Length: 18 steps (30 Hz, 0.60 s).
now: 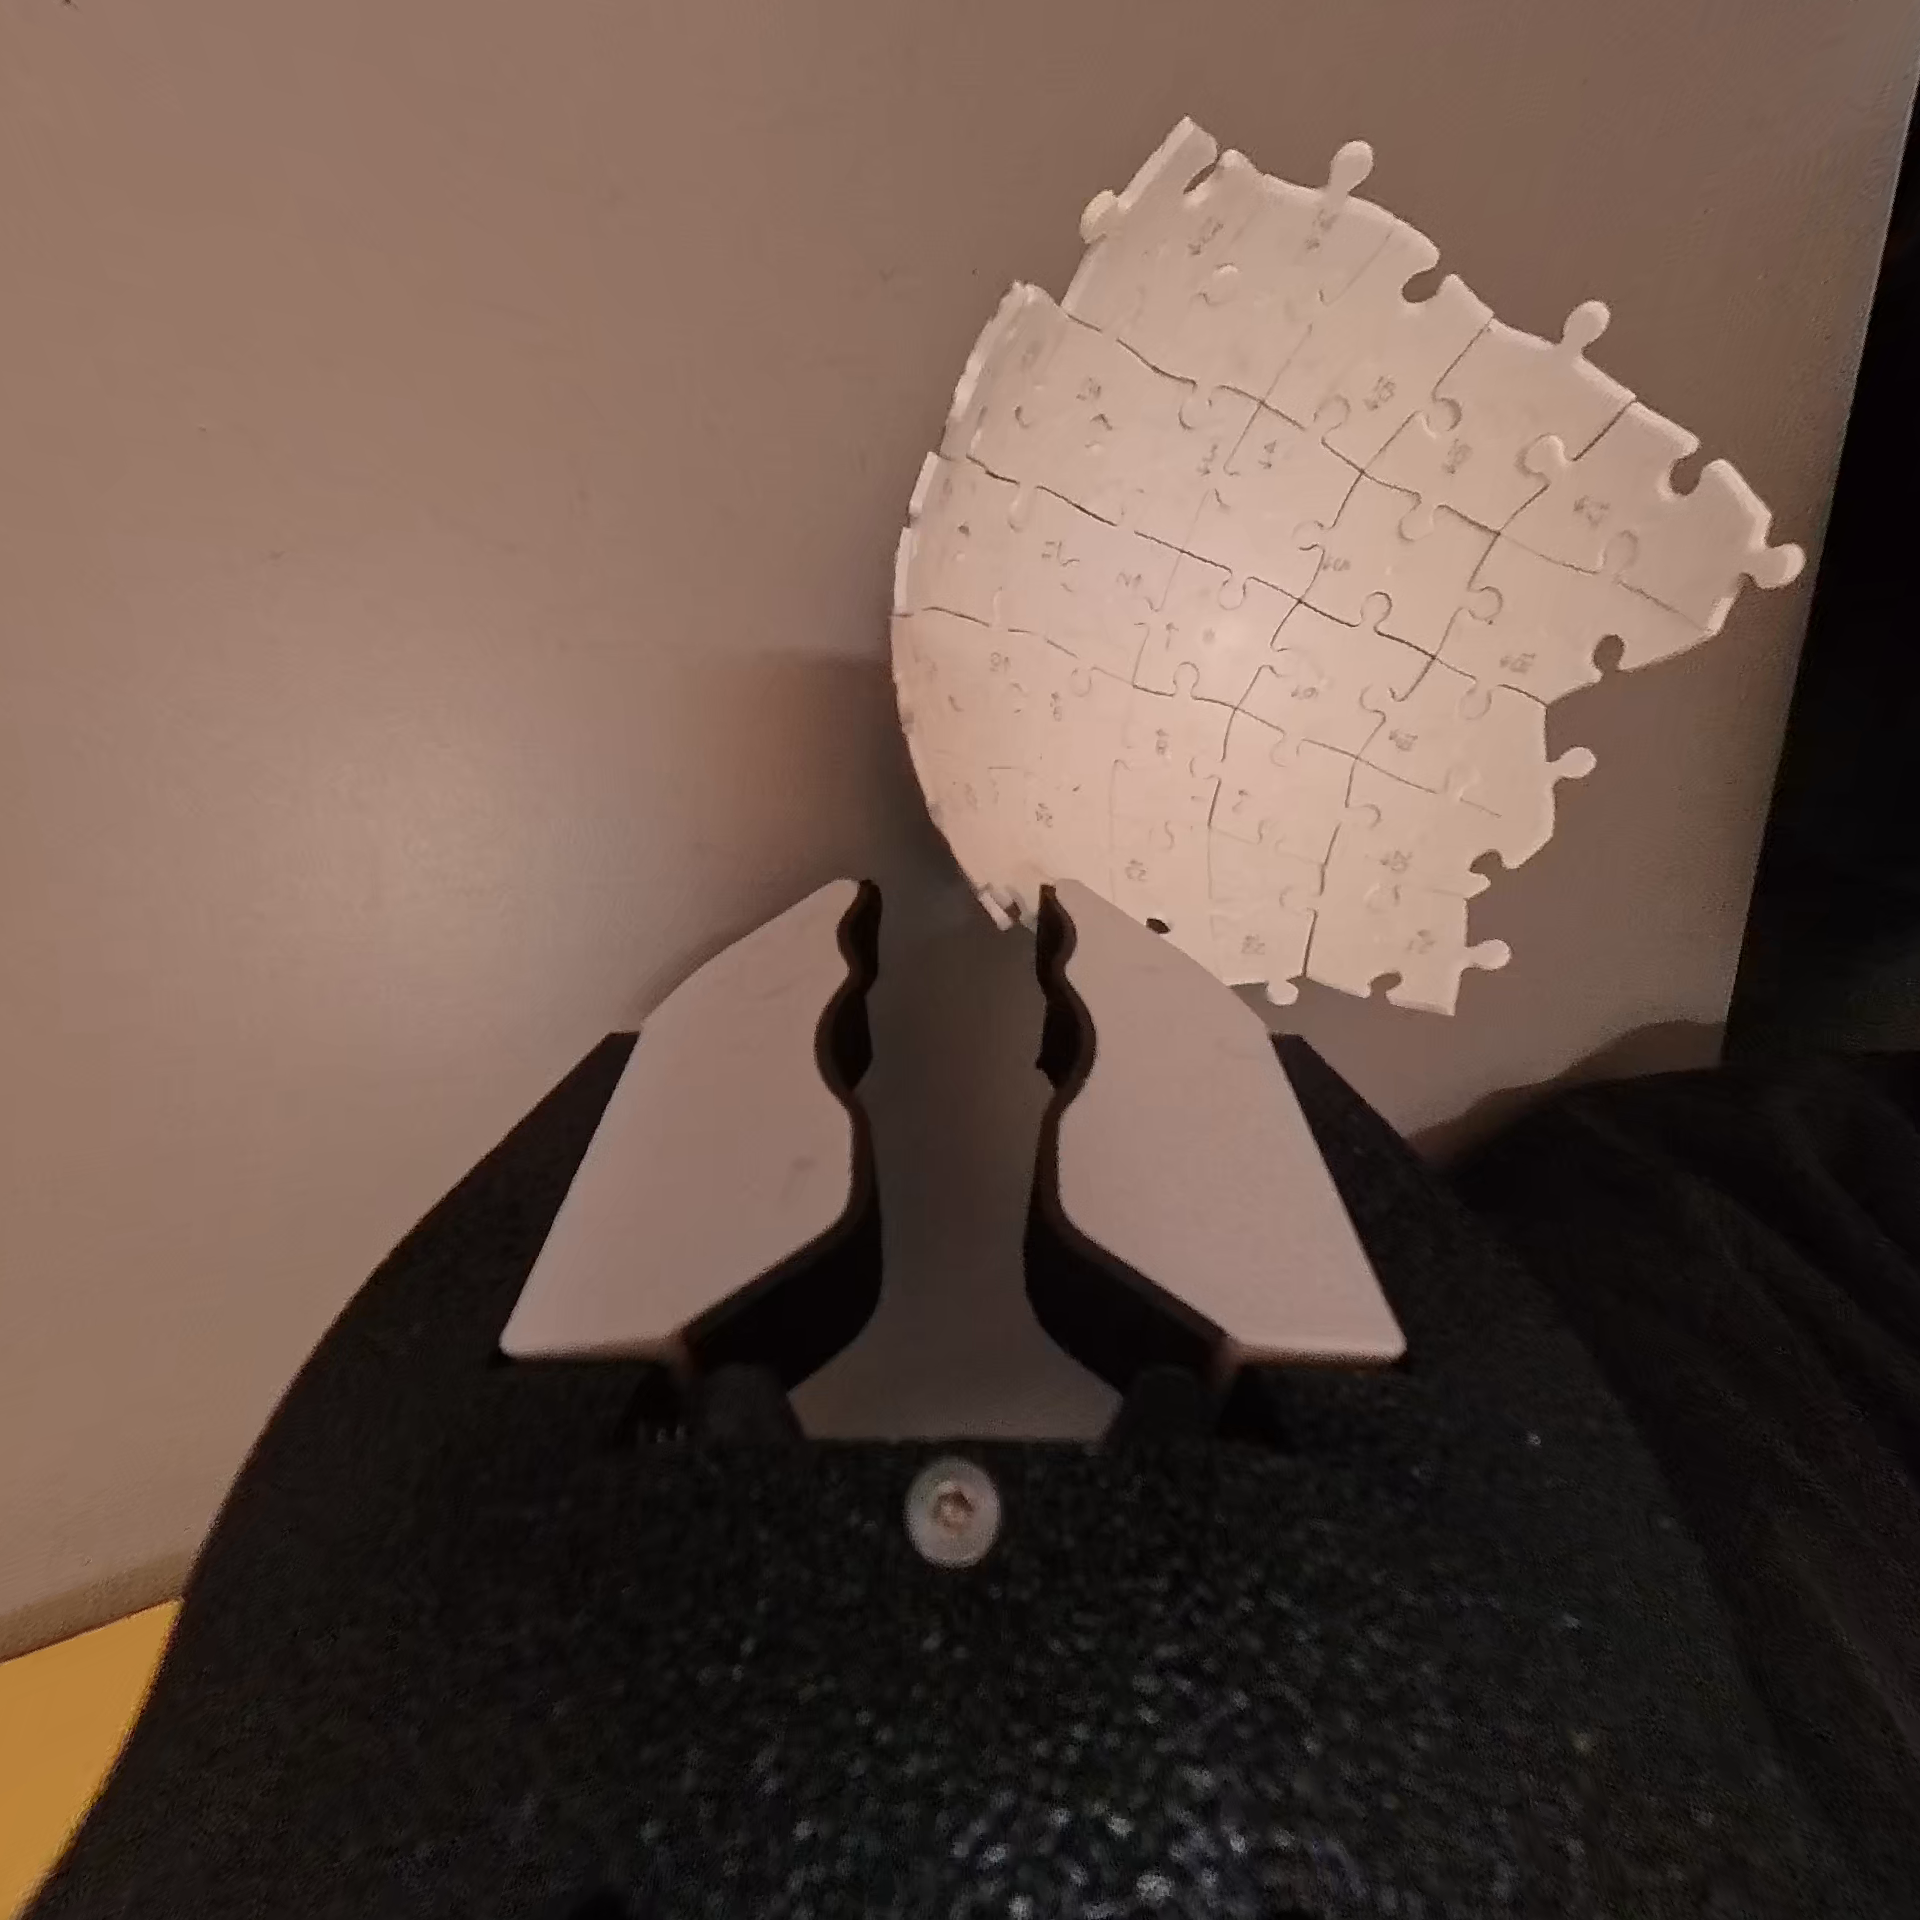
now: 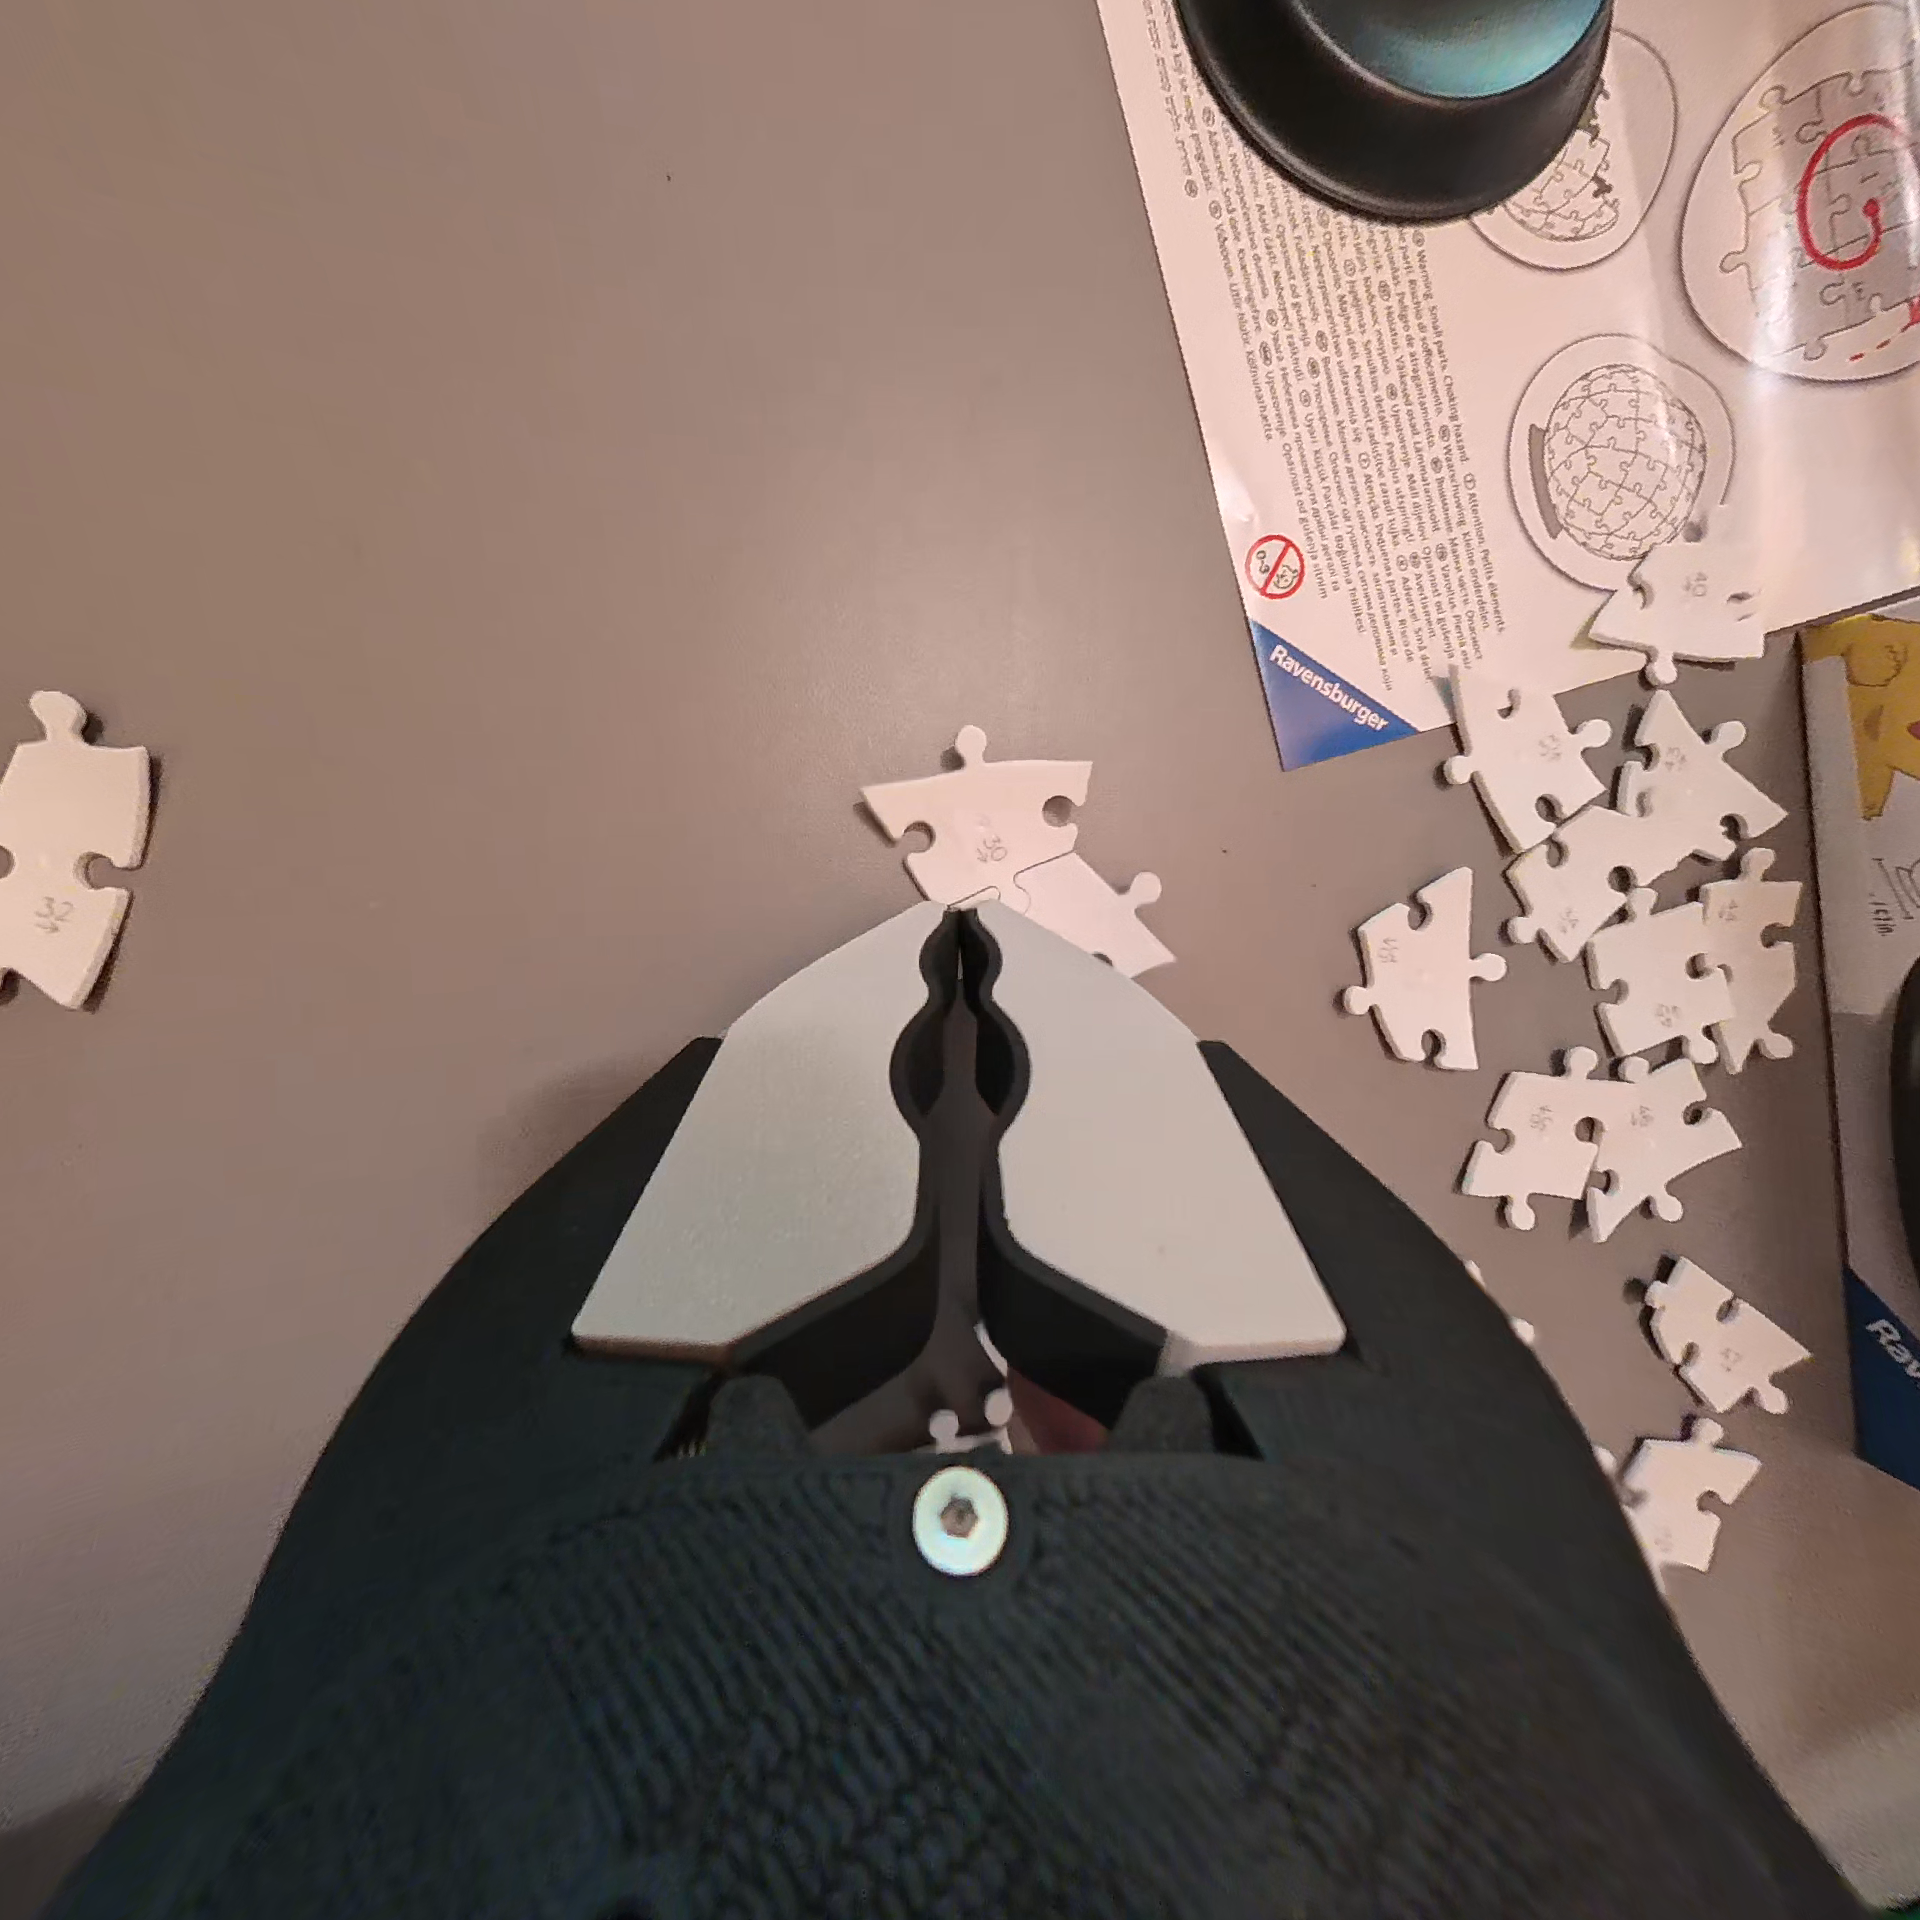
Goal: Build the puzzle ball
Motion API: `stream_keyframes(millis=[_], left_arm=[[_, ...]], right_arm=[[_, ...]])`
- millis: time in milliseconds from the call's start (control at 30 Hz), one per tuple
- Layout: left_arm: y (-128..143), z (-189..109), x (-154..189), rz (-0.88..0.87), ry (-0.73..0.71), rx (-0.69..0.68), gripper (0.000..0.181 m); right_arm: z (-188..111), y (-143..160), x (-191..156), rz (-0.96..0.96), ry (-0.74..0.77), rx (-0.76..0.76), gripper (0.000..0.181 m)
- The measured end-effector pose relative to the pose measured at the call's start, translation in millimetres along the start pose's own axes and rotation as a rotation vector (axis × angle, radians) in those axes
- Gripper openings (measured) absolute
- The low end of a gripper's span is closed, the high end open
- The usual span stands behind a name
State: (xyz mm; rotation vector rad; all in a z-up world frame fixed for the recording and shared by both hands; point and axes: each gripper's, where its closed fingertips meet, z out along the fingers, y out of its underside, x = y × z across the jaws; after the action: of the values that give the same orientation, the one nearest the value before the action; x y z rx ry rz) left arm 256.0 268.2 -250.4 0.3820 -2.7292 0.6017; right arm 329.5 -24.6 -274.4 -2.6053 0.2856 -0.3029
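Observation:
The partly built puzzle ball (image 1: 1278, 582) is a white curved shell of several joined pieces, with its hollow side toward the left wrist camera. Its lower rim sits just by the right fingertip of my left gripper (image 1: 956, 899), whose jaws stand apart with nothing spanning the gap. My right gripper (image 2: 956, 920) is shut, and its tips pinch the near edge of a white puzzle piece (image 2: 982, 821) over the grey table (image 2: 520, 468). A second piece (image 2: 1096, 920) lies against it on the right. I cannot tell if the two are joined.
A single loose piece (image 2: 62, 852) lies at the far left. A heap of several loose pieces (image 2: 1621, 935) lies at the right. A printed instruction sheet (image 2: 1455, 416) lies at the back right under a round black stand (image 2: 1392, 94). A box (image 2: 1860, 831) is at the right edge. There is about 30 centimeters between the tips of the two grippers.

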Motion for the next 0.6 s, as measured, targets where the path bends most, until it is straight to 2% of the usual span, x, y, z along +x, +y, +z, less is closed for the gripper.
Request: stream_keyframes(millis=[300,367,467,600], left_arm=[[6,-2,-2,-0.020,-0.009,-0.003,0.031],[6,-2,-2,-0.017,-0.012,-0.007,0.031],[7,-2,-3,-0.011,-0.020,-0.018,0.031],[4,-2,-5,-0.003,-0.033,-0.012,0.031]], right_arm=[[-15,-3,2,-0.056,0.107,0.016,0.000],[-18,-8,3,-0.060,0.116,0.058,0.000],[-16,-9,8,-0.057,0.127,0.065,0.028],[-8,-14,9,-0.047,0.090,0.076,0.034]])
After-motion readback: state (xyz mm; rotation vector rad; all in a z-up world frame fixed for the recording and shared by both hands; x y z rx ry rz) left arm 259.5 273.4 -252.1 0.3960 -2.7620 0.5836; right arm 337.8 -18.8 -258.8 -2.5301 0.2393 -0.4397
